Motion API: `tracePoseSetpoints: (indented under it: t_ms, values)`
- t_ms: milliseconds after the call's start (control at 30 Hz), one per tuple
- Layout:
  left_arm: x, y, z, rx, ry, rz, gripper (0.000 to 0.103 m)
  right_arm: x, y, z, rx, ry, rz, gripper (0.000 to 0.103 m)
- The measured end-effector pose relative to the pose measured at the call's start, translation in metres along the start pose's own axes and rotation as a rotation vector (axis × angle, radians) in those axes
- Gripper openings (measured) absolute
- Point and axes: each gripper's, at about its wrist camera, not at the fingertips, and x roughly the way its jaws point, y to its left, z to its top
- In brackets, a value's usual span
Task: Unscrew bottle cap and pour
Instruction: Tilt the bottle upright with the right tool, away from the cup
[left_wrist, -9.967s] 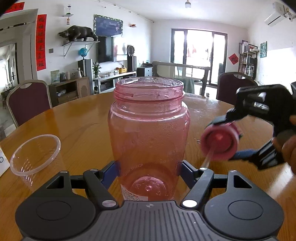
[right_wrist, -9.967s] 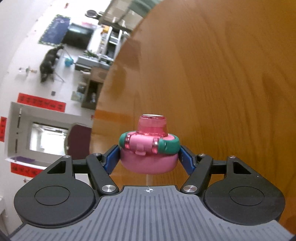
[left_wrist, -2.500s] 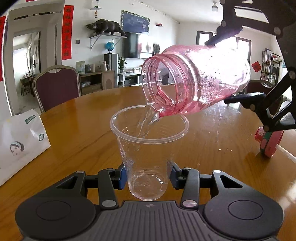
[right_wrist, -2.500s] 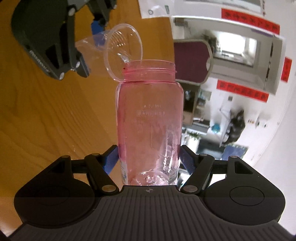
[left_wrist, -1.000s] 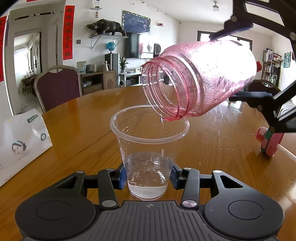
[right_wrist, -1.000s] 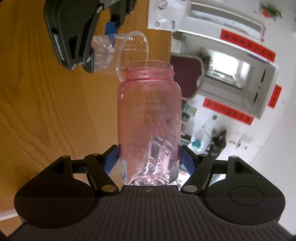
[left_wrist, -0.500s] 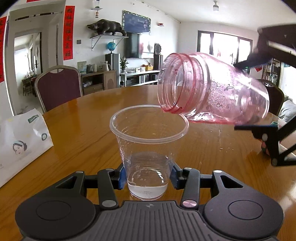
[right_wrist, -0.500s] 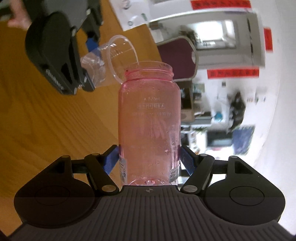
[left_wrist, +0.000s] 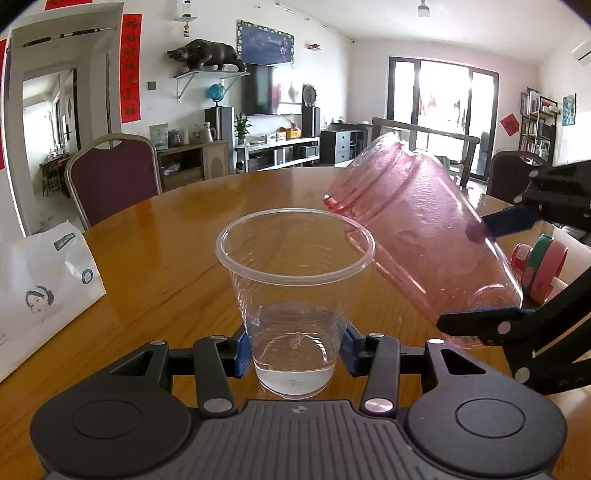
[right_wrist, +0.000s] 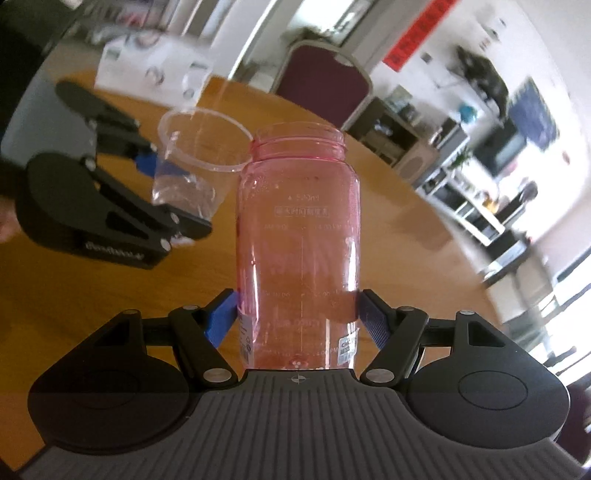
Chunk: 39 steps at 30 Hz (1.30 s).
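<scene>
The bottle (right_wrist: 297, 236), pink and uncapped, sits clamped low on its body in my right claw (right_wrist: 297, 317), tilted with its mouth just beside the cup's rim. My left claw (left_wrist: 293, 347) grips the clear cup (left_wrist: 294, 295), which holds a little water. The cap (left_wrist: 539, 267) lies on the table (left_wrist: 177, 236) beyond the bottle.

Bright daylit room — blown-out glare at the glass doors (left_wrist: 443, 118); right wrist view motion-blurred, both fisheye-bent at edges.
</scene>
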Motion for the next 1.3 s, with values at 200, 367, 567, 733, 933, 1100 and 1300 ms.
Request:
tracePoseSetpoints:
  t_ms: [200, 367, 567, 733, 933, 1100, 1300]
  values:
    - [-0.001, 0.0, 0.0, 0.008, 0.004, -0.004, 0.045, -0.005, -0.006, -0.025, 0.166, -0.033, 0.027, 0.072]
    - [0.0, 0.002, 0.001, 0.014, 0.008, -0.006, 0.045, -0.007, -0.007, -0.019, 0.109, -0.01, 0.047, 0.072]
    - [0.002, 0.006, 0.001, 0.004, 0.007, -0.007, 0.045, 0.003, -0.027, 0.008, 0.036, 0.153, 0.173, 0.073]
    - [0.002, 0.007, 0.002, 0.001, 0.006, -0.015, 0.046, 0.035, -0.036, 0.035, 0.047, 0.325, 0.249, 0.089]
    - [0.002, 0.007, 0.0, -0.006, 0.002, -0.017, 0.046, 0.073, -0.047, 0.068, 0.059, 0.532, 0.339, 0.092]
    - [0.003, 0.007, 0.001, -0.009, 0.002, -0.017, 0.046, 0.105, -0.056, 0.095, 0.069, 0.704, 0.414, 0.079]
    - [0.003, 0.007, 0.0, -0.011, 0.001, -0.015, 0.047, 0.094, -0.059, 0.1, 0.082, 0.662, 0.402, 0.073]
